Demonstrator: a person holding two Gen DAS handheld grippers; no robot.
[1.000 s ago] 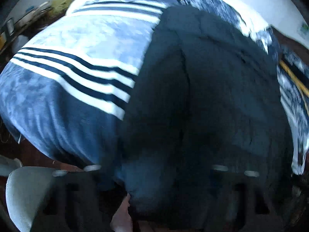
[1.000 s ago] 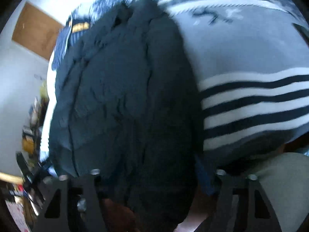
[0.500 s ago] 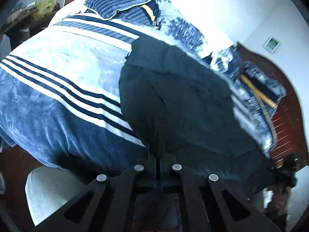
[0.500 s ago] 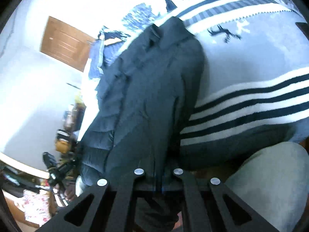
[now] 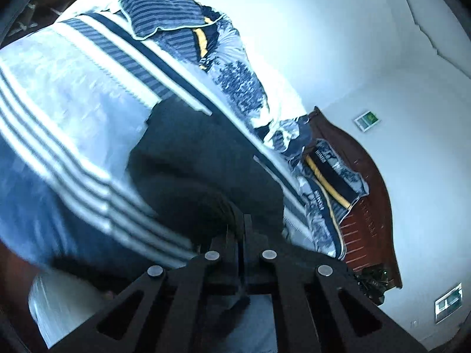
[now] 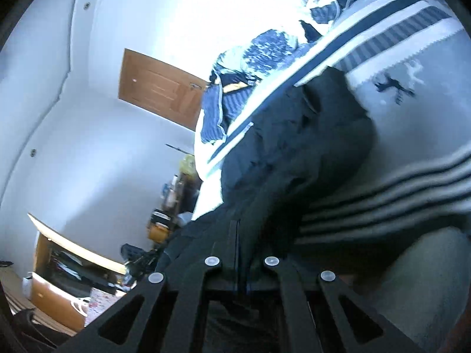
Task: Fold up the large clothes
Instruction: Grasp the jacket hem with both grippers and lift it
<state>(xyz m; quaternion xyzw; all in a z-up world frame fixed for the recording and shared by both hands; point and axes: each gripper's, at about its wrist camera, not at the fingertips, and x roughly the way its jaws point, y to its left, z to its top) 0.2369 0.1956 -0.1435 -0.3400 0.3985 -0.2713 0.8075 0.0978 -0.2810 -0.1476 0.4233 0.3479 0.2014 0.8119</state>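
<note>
A large black padded jacket (image 5: 203,158) lies on a bed covered by a blue-and-white striped blanket (image 5: 73,111). My left gripper (image 5: 240,226) is shut on the jacket's near hem and holds it lifted off the bed, so the near part curls over. The same jacket (image 6: 297,153) shows in the right wrist view. My right gripper (image 6: 238,232) is shut on its near edge and holds it raised too. The jacket's far end with the collar rests on the blanket (image 6: 412,58).
Striped pillows (image 5: 167,17) and rumpled blue bedding (image 5: 250,94) lie at the bed's far side, by a dark wooden headboard (image 5: 368,182). A wooden door (image 6: 159,88), a cluttered shelf (image 6: 173,194) and a desk (image 6: 64,264) stand left of the bed.
Both grippers closed on the jacket's near edge and lifted it up and away from the bed. The views now tilt upward and show walls and door.
</note>
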